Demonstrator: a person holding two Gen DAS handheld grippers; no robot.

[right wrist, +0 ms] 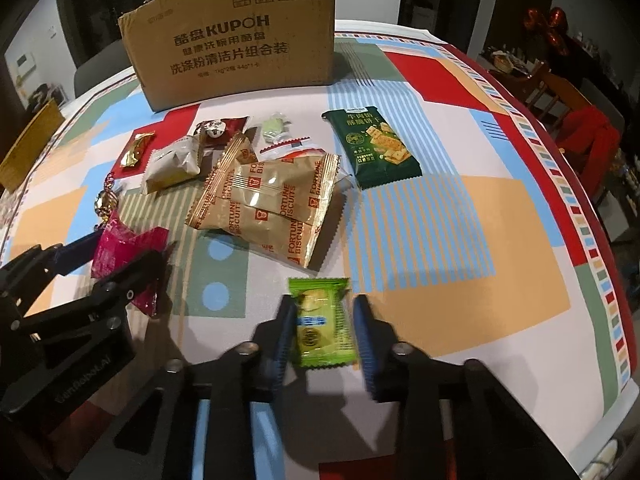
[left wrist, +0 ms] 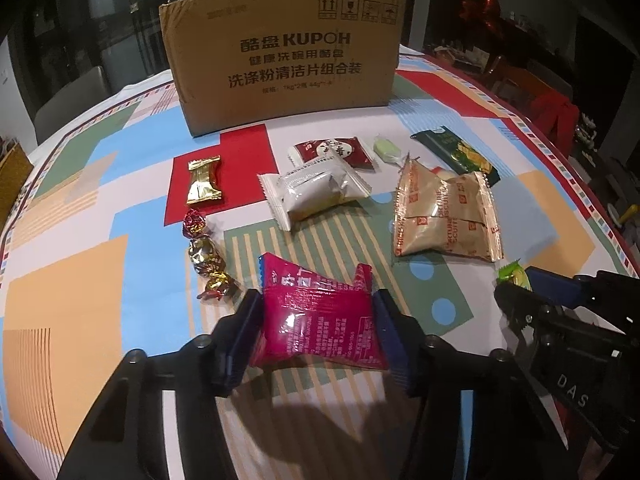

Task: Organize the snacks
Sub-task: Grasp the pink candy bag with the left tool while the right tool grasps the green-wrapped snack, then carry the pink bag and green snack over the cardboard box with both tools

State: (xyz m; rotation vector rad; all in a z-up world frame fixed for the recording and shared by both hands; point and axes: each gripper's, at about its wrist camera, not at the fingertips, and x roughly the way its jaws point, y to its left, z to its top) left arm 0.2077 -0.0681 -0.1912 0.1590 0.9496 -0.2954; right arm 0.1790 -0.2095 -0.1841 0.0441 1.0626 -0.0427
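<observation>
A magenta snack packet (left wrist: 316,320) sits crumpled between the blue pads of my left gripper (left wrist: 316,300), which is shut on it just above the patterned tablecloth (left wrist: 80,280). In the right wrist view the same packet (right wrist: 116,248) shows in the left gripper (right wrist: 124,252) at the left edge. My right gripper (right wrist: 322,304) is shut on a small light-green snack packet (right wrist: 324,320). That packet (left wrist: 512,276) peeks out of the right gripper (left wrist: 516,280) in the left wrist view. A brown cardboard box (left wrist: 280,60) stands upright at the far side of the table.
Between the grippers and the box lie two tan Fortune Biscuits packs (right wrist: 264,208), a white packet (left wrist: 316,192), a dark green cracker packet (right wrist: 376,148), a red-and-white packet (left wrist: 336,152), a gold-wrapped candy (left wrist: 204,180) and foil candies (left wrist: 206,256). Chairs stand past the table's right edge.
</observation>
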